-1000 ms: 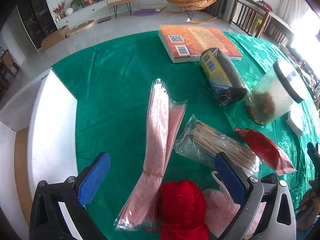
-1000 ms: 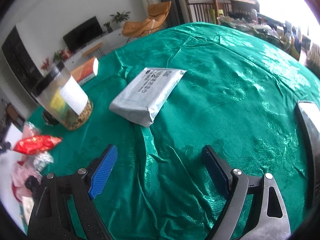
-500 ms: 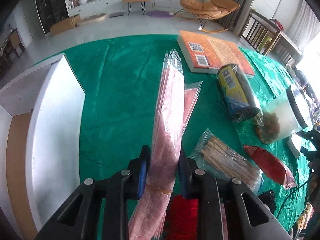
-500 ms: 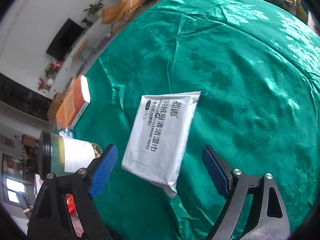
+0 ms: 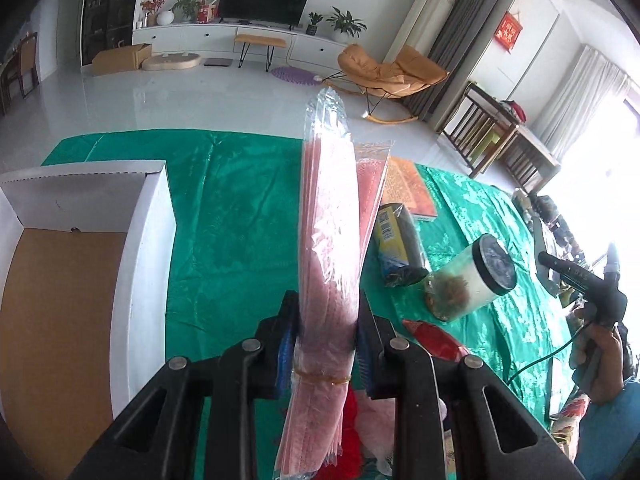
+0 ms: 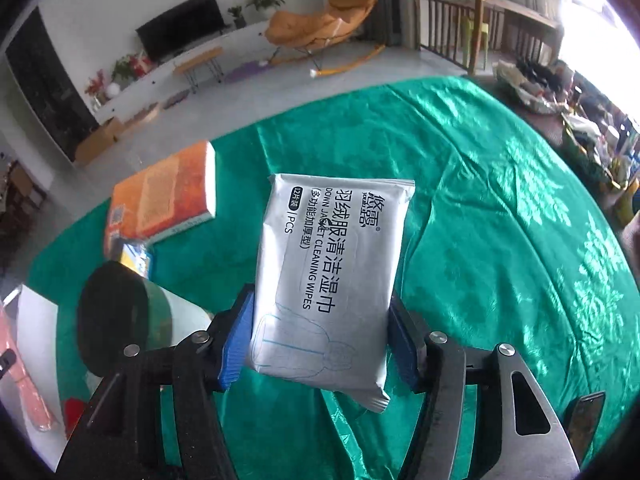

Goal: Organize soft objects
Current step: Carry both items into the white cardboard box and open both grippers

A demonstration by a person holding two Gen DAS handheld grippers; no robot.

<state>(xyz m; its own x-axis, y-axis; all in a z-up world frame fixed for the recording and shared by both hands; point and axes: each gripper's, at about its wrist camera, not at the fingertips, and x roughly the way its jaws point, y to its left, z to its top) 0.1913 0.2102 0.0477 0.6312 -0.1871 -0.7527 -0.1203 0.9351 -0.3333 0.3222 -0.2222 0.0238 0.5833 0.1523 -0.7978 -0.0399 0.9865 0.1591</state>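
My left gripper (image 5: 326,350) is shut on a long clear pack of pink cloths (image 5: 330,248) and holds it up above the green tablecloth (image 5: 240,208). An open white cardboard box (image 5: 136,248) stands just to its left. Red yarn (image 5: 352,420) and a pink mesh item (image 5: 376,416) lie below the gripper. My right gripper (image 6: 320,334) is shut on a white pack of cleaning wipes (image 6: 328,264), lifted off the cloth (image 6: 480,208). The pink pack also shows at the far left of the right wrist view (image 6: 24,376).
An orange book (image 6: 164,196), a blue-yellow roll (image 5: 396,240), a black-lidded jar (image 5: 476,280) and a red packet (image 5: 436,344) lie on the table. A phone (image 6: 584,416) lies at the right. Chairs stand beyond the table.
My left gripper closed on the pink pack and lifted it. My right gripper came over the wipes pack, closed on it and raised it off the cloth.
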